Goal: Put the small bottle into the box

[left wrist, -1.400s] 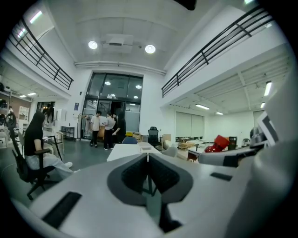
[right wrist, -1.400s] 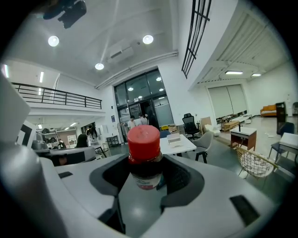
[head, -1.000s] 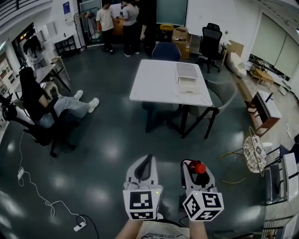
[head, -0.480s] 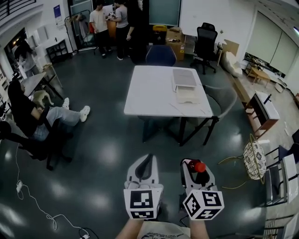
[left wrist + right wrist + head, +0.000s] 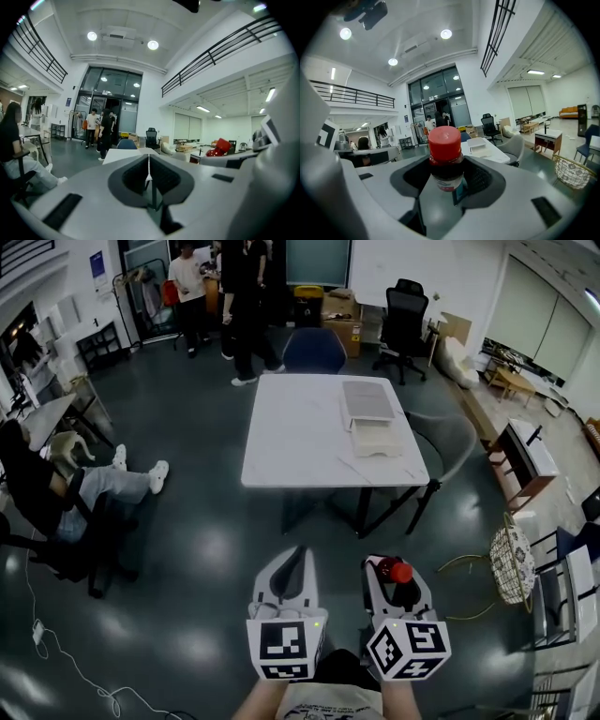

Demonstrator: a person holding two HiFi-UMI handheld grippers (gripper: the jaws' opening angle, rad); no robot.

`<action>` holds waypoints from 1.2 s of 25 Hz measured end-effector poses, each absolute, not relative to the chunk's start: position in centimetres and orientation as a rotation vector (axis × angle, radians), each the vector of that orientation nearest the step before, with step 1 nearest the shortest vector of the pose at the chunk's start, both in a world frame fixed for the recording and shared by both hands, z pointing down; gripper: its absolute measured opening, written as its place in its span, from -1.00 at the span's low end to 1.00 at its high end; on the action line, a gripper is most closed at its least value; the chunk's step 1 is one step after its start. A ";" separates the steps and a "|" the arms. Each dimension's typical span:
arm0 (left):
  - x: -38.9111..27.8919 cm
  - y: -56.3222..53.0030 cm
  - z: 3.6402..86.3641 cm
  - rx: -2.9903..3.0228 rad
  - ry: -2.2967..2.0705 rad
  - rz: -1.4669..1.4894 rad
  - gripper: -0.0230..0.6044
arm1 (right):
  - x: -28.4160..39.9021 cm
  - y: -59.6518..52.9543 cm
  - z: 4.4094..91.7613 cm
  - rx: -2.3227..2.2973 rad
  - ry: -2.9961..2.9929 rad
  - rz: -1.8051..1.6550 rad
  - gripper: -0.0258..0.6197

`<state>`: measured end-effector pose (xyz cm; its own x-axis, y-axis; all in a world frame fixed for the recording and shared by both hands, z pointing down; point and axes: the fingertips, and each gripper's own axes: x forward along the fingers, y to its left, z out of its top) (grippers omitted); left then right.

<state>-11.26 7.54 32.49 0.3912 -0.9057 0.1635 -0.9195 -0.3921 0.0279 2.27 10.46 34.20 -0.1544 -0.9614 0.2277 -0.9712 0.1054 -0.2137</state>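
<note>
Between the jaws of the right gripper (image 5: 449, 180), the small bottle (image 5: 446, 157) is clamped by its dark body, with its red cap standing proud of the jaws. Just to the left of it, the left gripper (image 5: 148, 174) is held level, its jaws pressed together with nothing between them. The two are carried side by side, low and close to the body, each gripped from behind by a hand, left hand (image 5: 256, 701) and right hand (image 5: 401, 699). The marker cubes are turned toward the person and the jaws are pointed forward over the dark floor (image 5: 206, 549). Well ahead of both grippers, a white table (image 5: 295, 442) is seen. On its far right part an open white box (image 5: 376, 438) is set, with a flat grey tray (image 5: 367, 401) just beyond it. Off to the right of the right gripper, a wire basket (image 5: 511, 563) is seen. Farther off, behind the table, a blue chair (image 5: 314, 350) is placed, and standing people (image 5: 246, 296) are gathered by the glass doors.
</note>
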 end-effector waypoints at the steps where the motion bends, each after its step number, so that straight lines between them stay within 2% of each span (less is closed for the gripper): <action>1: -11.3 7.1 32.7 2.522 -1.655 0.189 -0.86 | 2.2 10.1 34.4 2.023 -2.304 0.497 -0.21; 12: -9.4 1.3 34.3 2.507 -1.615 0.240 -0.86 | 4.1 4.5 35.9 2.029 -2.268 0.562 -0.21; 30: -1.7 -14.0 33.0 2.462 -1.733 0.238 -0.86 | 12.4 -11.9 34.9 1.946 -2.354 0.548 -0.21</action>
<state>-1.74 -13.97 33.01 0.3315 -0.9225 0.1976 -0.9416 -0.3365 0.0085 12.39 -11.90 34.91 -0.2127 -0.9445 0.2505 -0.9580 0.1511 -0.2438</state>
